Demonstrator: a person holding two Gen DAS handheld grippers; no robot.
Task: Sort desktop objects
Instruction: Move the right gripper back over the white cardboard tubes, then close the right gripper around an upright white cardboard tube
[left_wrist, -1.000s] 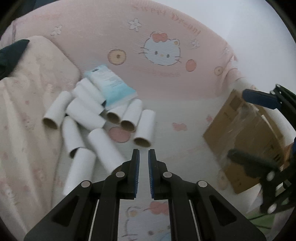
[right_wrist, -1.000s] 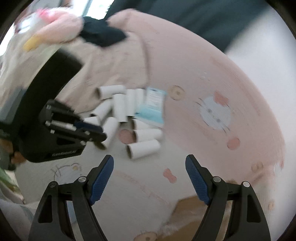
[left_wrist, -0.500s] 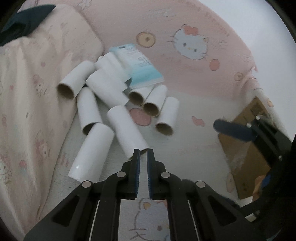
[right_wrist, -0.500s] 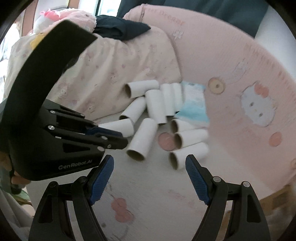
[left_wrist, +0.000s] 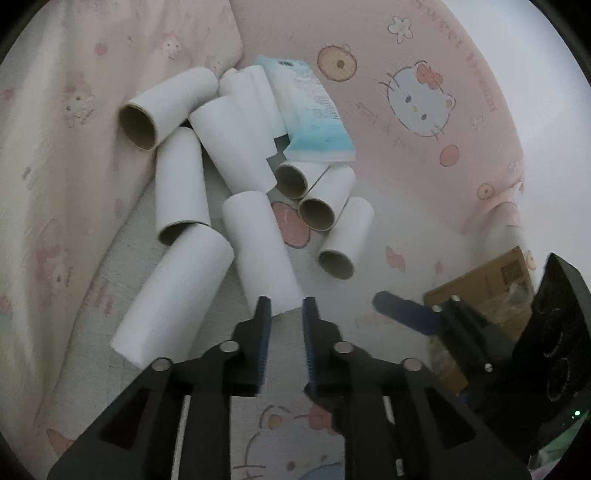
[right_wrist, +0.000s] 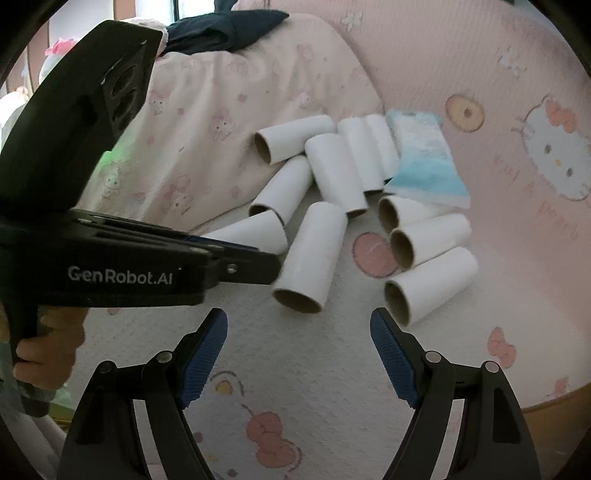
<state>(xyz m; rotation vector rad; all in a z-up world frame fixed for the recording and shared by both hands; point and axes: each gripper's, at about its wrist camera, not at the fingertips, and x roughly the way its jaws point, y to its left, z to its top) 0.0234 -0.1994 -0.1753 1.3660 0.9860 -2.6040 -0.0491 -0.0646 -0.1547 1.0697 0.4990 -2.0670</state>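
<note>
Here, the left gripper (left_wrist: 285, 306) is parting its jaws just before the nearest cardboard tube (left_wrist: 260, 251) (nothing between them); the right gripper (right_wrist: 298, 332) is hanging wide open, empty.

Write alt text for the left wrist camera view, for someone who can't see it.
The left gripper, jaws just opening and empty, points at a pile of white cardboard tubes on a pink cartoon-print bed sheet. A blue tissue pack lies behind them.
</note>
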